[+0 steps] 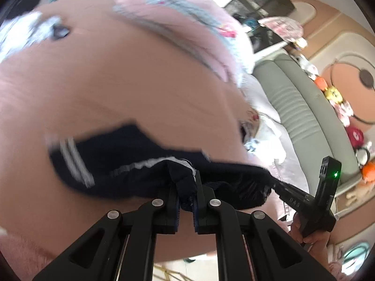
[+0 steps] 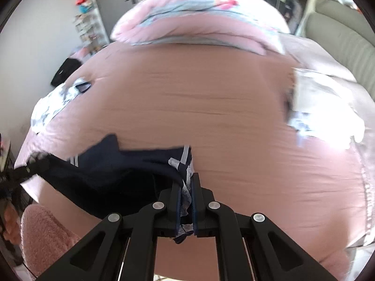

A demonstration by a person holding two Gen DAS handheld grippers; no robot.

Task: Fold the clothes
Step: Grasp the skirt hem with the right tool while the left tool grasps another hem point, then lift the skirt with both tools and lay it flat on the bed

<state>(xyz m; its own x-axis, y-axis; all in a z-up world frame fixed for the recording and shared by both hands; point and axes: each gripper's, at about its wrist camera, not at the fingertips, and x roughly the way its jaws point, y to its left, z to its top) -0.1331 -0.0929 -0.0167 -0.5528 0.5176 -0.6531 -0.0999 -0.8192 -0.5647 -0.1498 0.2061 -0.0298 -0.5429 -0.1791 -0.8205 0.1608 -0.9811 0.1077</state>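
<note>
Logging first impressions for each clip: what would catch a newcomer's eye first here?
First, the dark navy garment with white stripes, stretched between the two grippers low in both views: the left gripper and the right gripper are each shut on an edge of it. Behind it spreads the wide pink bedspread, with a folded pink quilt at its far end.

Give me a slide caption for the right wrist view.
Right gripper shut on a navy garment with white stripes, held above a pink bedspread.
</note>
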